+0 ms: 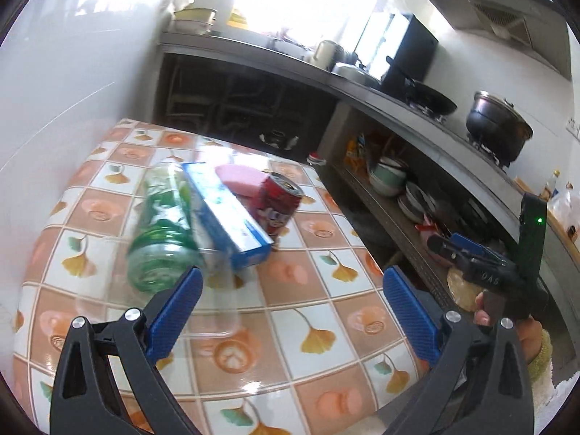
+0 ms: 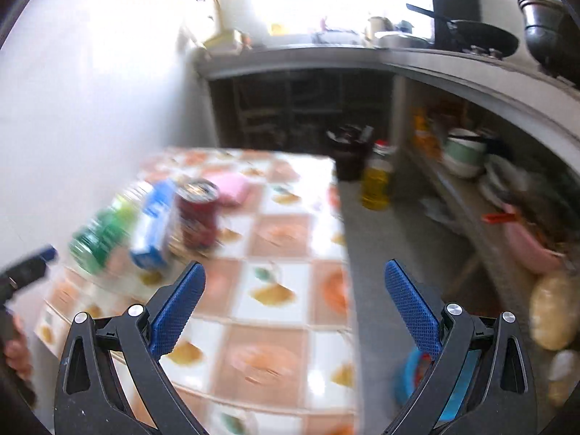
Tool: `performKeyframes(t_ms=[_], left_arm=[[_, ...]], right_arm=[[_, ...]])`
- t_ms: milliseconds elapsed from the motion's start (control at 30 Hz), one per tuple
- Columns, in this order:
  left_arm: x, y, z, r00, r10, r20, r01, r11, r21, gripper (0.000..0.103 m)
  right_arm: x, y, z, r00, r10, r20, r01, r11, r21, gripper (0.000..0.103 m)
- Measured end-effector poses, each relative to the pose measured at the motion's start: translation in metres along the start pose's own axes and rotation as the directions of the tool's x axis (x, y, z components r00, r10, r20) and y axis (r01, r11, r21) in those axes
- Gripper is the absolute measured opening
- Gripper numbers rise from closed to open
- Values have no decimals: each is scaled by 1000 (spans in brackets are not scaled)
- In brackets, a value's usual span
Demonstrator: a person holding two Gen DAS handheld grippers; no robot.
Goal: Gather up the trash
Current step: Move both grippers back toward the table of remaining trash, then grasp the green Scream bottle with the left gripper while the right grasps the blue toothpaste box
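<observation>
On the table [image 1: 319, 330], covered in an orange-and-white tiled cloth with ginkgo-leaf prints, a small cluster of trash lies toward the far left side. A green plastic bottle [image 1: 163, 228] lies on its side at the left of the cluster, and a blue-and-white carton [image 1: 224, 214] rests tilted against it on its right. A red drink can [image 1: 277, 204] stands just right of the carton, touching or nearly touching it, and a pink sponge [image 1: 237, 180] lies just behind them. The left gripper [image 1: 291, 293] hovers above the near part of the table with its blue fingers spread wide and nothing between them; the left finger's tip overlaps the base of the bottle in the view, though contact cannot be judged. The right gripper [image 2: 293, 286] is likewise spread apart and empty, over the table's right edge, well apart from the trash. In the right wrist view, which is blurred, a yellow oil bottle [image 2: 377, 185] stands on the floor beyond the table, beside a dark bin [image 2: 349, 156]. A wok [image 1: 429, 99] and a pot [image 1: 498, 127] sit on the kitchen counter at the far right.
</observation>
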State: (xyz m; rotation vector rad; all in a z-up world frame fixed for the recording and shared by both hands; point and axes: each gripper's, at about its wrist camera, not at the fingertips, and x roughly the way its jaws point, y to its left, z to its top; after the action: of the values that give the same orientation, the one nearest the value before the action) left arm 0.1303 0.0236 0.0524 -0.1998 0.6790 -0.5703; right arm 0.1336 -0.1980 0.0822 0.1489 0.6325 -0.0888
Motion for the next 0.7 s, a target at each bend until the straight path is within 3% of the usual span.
performKeyframes(t_ms=[233,433,533,700], left_arm=[[-7,28,-5,1000,-3,13,4,1000,-26,97],[-10,42,-8,999,7,37,-7,1000,-5,97],[-8,49,-6,999,18,45,-17,1000,-7,98],[-4,65,8,997,57,45,-56,998,-26,97]], right_arm=[[44,32,24,981,173,-93,-167,984,65,95],[83,55,32,948,280,-151,-259,955,144,95],[93,63,31,940,296,-171,-269,949,166,95],[97,89,30,910,358,-210,-338,933,126,84]])
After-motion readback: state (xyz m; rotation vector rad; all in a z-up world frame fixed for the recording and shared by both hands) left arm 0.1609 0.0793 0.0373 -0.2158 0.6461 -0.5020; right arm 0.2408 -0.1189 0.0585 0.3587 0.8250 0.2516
